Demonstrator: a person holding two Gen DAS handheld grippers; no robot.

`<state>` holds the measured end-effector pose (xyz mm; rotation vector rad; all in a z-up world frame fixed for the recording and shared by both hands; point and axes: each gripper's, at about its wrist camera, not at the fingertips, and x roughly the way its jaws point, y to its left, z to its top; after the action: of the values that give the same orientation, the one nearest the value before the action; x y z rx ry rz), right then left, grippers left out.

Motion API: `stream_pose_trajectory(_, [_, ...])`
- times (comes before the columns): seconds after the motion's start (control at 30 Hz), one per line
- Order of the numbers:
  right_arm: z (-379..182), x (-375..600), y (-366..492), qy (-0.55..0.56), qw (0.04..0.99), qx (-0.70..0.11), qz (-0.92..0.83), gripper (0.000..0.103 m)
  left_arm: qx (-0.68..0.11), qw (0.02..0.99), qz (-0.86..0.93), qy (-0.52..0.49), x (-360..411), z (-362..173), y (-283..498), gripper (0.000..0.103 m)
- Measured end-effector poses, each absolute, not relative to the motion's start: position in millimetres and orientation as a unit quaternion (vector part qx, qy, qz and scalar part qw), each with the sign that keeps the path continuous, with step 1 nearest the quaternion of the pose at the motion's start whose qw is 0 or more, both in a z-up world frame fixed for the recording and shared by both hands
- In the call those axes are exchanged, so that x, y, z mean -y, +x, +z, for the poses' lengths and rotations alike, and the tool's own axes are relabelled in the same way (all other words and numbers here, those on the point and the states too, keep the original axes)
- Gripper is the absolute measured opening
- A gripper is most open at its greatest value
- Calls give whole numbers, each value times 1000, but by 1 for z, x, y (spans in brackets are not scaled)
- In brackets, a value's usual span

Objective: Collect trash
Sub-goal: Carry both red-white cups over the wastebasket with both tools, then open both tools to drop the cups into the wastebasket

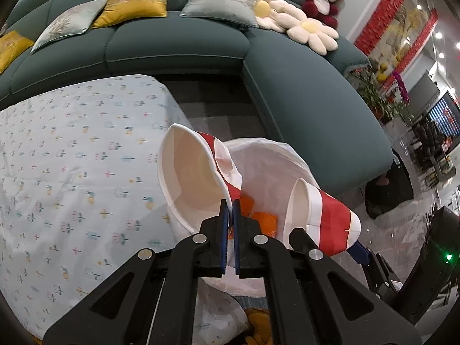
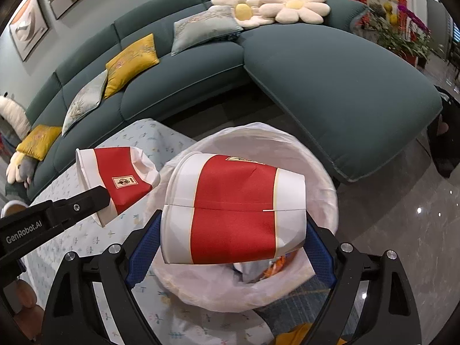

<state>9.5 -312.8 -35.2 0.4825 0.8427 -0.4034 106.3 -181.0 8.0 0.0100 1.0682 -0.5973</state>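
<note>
The left tongs [image 1: 229,210], black arms with blue pads, are pinched tight on the rim of a crumpled red-and-white paper cup [image 1: 195,178], whose open mouth faces the camera just above the tips. Directly beyond the tips sits a white plastic trash bag [image 1: 273,161] with orange scraps [image 1: 263,220] showing inside it. To the right of the tongs a second red-and-white paper cup [image 1: 325,215] lies on its side over the bag, with a blue pad of the right tongs [image 1: 359,251] at its base. To the left spreads a pale blue patterned cloth over the bench [image 1: 72,172]. Far beyond stands a dark green sofa [image 1: 302,86].
</note>
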Motion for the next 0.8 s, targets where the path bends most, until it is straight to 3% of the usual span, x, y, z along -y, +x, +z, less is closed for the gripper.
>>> stream_pose_trajectory(0.4, [-39,331,0,243,862,-397,-199,86,-512,810,-284,12,199,1,101,5])
stream_pose_trajectory(0.5, [-39,331,1,244,862,-398,-197,86,-512,813,-278,12,197,0,103,18])
stream_pose_trajectory(0.8, [-41,325,10,235,864,-403,-188,86,-510,821,-255,5,179,-2,109,30])
